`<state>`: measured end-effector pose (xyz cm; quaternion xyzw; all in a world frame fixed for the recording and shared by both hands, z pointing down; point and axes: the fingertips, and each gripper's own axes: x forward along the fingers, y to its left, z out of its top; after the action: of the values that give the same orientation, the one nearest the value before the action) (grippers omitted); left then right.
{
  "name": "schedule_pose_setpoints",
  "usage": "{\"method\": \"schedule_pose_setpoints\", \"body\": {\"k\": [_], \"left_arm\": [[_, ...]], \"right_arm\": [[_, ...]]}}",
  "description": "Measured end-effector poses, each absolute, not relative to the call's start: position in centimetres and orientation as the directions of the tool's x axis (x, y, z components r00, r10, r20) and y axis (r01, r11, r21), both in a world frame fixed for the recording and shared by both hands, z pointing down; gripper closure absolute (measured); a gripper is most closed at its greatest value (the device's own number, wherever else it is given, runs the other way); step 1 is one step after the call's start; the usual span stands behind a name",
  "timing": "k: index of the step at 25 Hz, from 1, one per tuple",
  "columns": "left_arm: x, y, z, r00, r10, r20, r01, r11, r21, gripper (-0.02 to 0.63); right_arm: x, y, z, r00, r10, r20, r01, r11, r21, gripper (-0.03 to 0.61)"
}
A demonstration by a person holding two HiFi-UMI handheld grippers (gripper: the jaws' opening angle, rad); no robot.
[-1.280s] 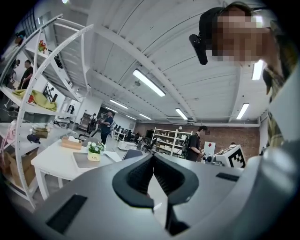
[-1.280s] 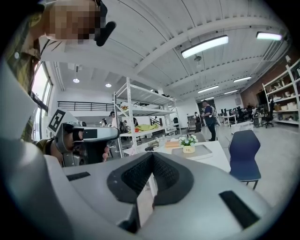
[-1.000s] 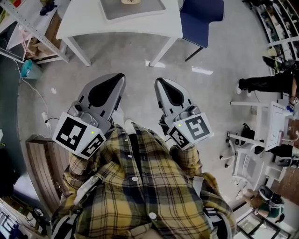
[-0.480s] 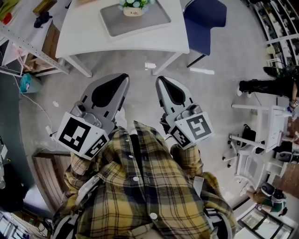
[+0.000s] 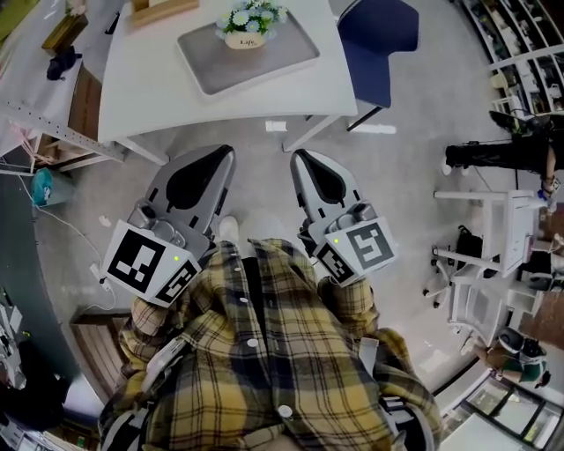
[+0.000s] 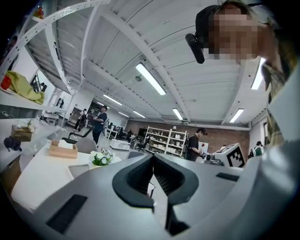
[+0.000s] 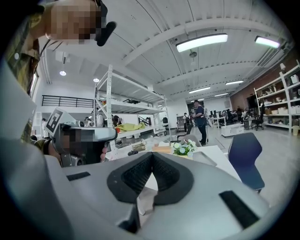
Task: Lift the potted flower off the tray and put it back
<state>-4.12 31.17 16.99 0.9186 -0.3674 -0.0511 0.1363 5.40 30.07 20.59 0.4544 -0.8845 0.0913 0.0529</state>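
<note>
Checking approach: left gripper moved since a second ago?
Yes. The left gripper has come closer to the white table; the gap between them has shrunk.

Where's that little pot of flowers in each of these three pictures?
Head view: potted flower, top centre, on the grey tray.
Left gripper view: it sits left of centre.
Right gripper view: it sits just right of centre.
Shared landmark: the wooden box beside it.

floor (image 5: 414,176): grey, smooth | table (image 5: 141,97): white, at the top | chair (image 5: 374,31): blue, just beside the table | shelves (image 5: 520,44): along the right side | ceiling (image 6: 140,42): white beams | lights (image 7: 201,42): long, bright | far wall (image 6: 220,133): brown brick
</note>
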Motion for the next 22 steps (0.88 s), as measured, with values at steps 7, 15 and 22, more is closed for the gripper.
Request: {"method": "schedule_pose_setpoints", "body": {"k": [7,15,22], "left_arm": [[-4.3,27.1,18.0,0.727,-0.686,0.023,-0.661,-0.691,0.292,0.604],[-3.7,19.5,18.3,0.676,-0.736,0.042,-0.714,-0.639,0.286,0.604],[-3.2,11.6,17.3,0.597,-0.801,0.046,-0.776,-0.562,0.287,0.604]], "right_arm": [[5.8,26.0,21.2,-0.566,-0.803,0.188,-0.825,0.554,-0.113,0.58],[6.5,17.4,21.6,-0.615,-0.765,0.19,-0.788,0.602,-0.13,0.58],[6.7,8.5,20.4,-0.691,-0.697,0.192,-0.721,0.682,-0.124,0.58]]}}
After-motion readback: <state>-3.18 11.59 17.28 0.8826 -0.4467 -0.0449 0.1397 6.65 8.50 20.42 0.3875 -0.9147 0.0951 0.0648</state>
